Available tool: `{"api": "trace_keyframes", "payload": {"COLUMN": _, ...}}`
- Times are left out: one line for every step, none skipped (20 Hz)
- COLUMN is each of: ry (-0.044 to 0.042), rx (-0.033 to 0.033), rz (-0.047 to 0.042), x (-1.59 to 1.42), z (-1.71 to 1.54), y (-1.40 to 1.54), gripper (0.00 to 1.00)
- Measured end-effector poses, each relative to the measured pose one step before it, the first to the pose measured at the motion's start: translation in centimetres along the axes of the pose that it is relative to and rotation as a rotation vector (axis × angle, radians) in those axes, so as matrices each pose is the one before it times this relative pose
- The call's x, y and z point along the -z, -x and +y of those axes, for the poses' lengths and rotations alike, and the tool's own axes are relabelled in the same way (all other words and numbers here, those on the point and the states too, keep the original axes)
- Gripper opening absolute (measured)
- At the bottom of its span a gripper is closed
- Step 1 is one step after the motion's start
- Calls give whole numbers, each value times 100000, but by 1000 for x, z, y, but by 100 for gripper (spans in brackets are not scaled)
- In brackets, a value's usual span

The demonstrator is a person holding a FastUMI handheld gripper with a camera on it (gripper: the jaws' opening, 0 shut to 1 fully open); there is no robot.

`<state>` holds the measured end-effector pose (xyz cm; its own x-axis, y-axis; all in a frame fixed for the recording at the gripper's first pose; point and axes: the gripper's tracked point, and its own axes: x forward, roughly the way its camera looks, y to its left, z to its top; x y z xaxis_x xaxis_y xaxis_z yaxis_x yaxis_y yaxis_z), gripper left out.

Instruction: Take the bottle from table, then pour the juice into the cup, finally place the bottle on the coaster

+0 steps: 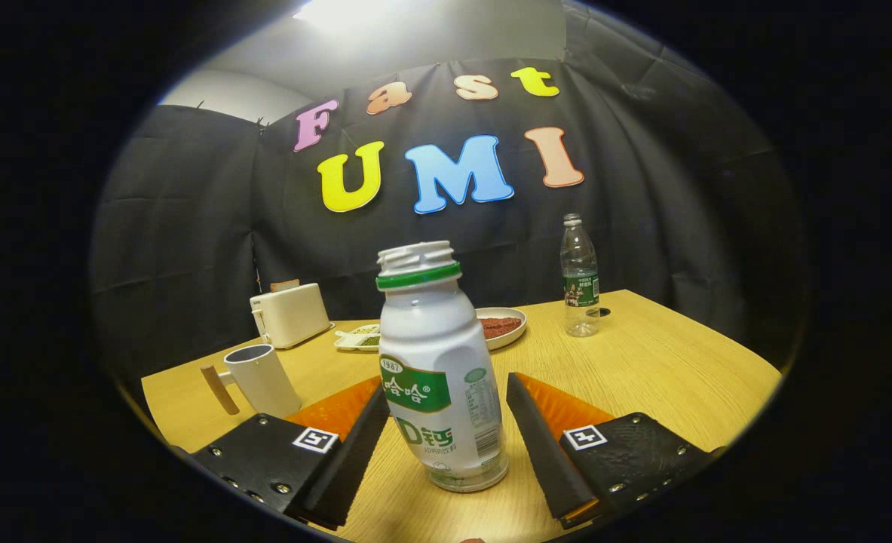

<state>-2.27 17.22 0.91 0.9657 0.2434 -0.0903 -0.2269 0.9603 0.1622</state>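
A white juice bottle (439, 362) with a green label and a green ring under its uncapped neck stands on the wooden table (664, 369). My gripper (447, 386) is open, and the bottle's lower body sits between its two fingers. The left finger (359, 445) lies close against the bottle's side, while the right finger (540, 437) stands a small gap away from it. A white cup (265, 377) with a wooden handle stands on the table beyond the left finger.
A white toaster (291, 313) sits behind the cup. Behind the juice bottle are a small tray (357, 338) of greenish food and a plate (507, 326) of red food. A clear water bottle (580, 279) stands far right, with a small dark disc (602, 311) beside it.
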Motion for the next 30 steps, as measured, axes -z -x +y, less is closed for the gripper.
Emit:
{"api": "trace_keyframes", "payload": {"ry": 178, "rx": 277, "rz": -32, "x": -205, "z": 18, "y": -200, "gripper": 93}}
{"api": "trace_keyframes", "payload": {"ry": 496, "rx": 341, "rz": -517, "x": 1, "z": 75, "y": 85, "gripper": 93}}
{"api": "trace_keyframes", "payload": {"ry": 505, "rx": 618, "rz": 275, "x": 4, "z": -258, "y": -225, "gripper": 92}}
{"api": "trace_keyframes", "payload": {"ry": 74, "rx": 904, "rz": 906, "x": 332, "z": -172, "y": -209, "gripper": 90}}
{"api": "trace_keyframes", "payload": {"ry": 364, "rx": 673, "rz": 794, "x": 38, "z": -183, "y": -181, "gripper": 83}}
{"api": "trace_keyframes", "payload": {"ry": 777, "rx": 783, "rz": 658, "x": 25, "z": 52, "y": 292, "gripper": 77}}
{"api": "trace_keyframes", "payload": {"ry": 585, "rx": 461, "rz": 542, "x": -115, "z": 22, "y": -109, "gripper": 75}}
{"api": "trace_keyframes", "payload": {"ry": 1302, "rx": 193, "rz": 327, "x": 144, "z": 26, "y": 98, "gripper": 75}}
{"api": "trace_keyframes", "payload": {"ry": 1435, "rx": 320, "rz": 1052, "x": -55, "z": 56, "y": -77, "gripper": 71}}
{"api": "trace_keyframes", "payload": {"ry": 1568, "rx": 965, "rz": 418, "x": 61, "z": -1, "y": 41, "gripper": 71}}
{"api": "trace_keyframes", "payload": {"ry": 1080, "rx": 571, "rz": 222, "x": -189, "z": -104, "y": -69, "gripper": 67}}
{"api": "trace_keyframes", "payload": {"ry": 916, "rx": 136, "rz": 416, "x": 46, "z": 268, "y": 23, "gripper": 66}}
{"api": "trace_keyframes", "payload": {"ry": 1215, "rx": 726, "rz": 492, "x": -46, "z": 60, "y": -26, "gripper": 66}}
{"api": "trace_keyframes", "payload": {"ry": 1981, "rx": 708, "rz": 196, "x": -36, "z": 53, "y": -50, "gripper": 66}}
{"api": "trace_keyframes", "payload": {"ry": 2446, "rx": 815, "rz": -497, "x": -359, "z": 45, "y": -79, "gripper": 66}}
{"api": "trace_keyframes", "payload": {"ry": 3040, "rx": 1195, "rz": -103, "x": -159, "z": 76, "y": -82, "gripper": 66}}
{"api": "trace_keyframes", "payload": {"ry": 3306, "rx": 1648, "rz": 160, "x": -293, "z": -86, "y": -209, "gripper": 66}}
{"api": "trace_keyframes", "payload": {"ry": 2856, "rx": 1243, "rz": 38, "x": -187, "z": -5, "y": -141, "gripper": 66}}
{"api": "trace_keyframes", "payload": {"ry": 2370, "rx": 446, "rz": -477, "x": -530, "z": 219, "y": -181, "gripper": 66}}
{"api": "trace_keyframes", "payload": {"ry": 2510, "rx": 659, "rz": -476, "x": -459, "z": 125, "y": -129, "gripper": 66}}
{"api": "trace_keyframes", "payload": {"ry": 3282, "rx": 857, "rz": -469, "x": -537, "z": 97, "y": -258, "gripper": 66}}
{"api": "trace_keyframes", "payload": {"ry": 3999, "rx": 1170, "rz": -432, "x": -414, "z": 113, "y": -102, "gripper": 66}}
{"api": "trace_keyframes", "payload": {"ry": 4135, "rx": 873, "rz": -904, "x": -652, "z": 166, "y": -175, "gripper": 66}}
{"api": "trace_keyframes", "payload": {"ry": 3871, "rx": 490, "rz": -1250, "x": -759, "z": 293, "y": -229, "gripper": 66}}
{"api": "trace_keyframes", "payload": {"ry": 3537, "rx": 149, "rz": -908, "x": -739, "z": 318, "y": -300, "gripper": 66}}
{"api": "trace_keyframes", "payload": {"ry": 3412, "rx": 333, "rz": -926, "x": -532, "z": 249, "y": -338, "gripper": 66}}
{"api": "trace_keyframes", "payload": {"ry": 3348, "rx": 538, "rz": -871, "x": -657, "z": 179, "y": -342, "gripper": 66}}
{"api": "trace_keyframes", "payload": {"ry": 3167, "rx": 222, "rz": -1210, "x": -541, "z": 202, "y": -205, "gripper": 66}}
{"api": "trace_keyframes", "payload": {"ry": 3104, "rx": 392, "rz": -1018, "x": -534, "z": 161, "y": -169, "gripper": 66}}
{"api": "trace_keyframes", "payload": {"ry": 3305, "rx": 306, "rz": -1054, "x": -484, "z": 167, "y": -126, "gripper": 66}}
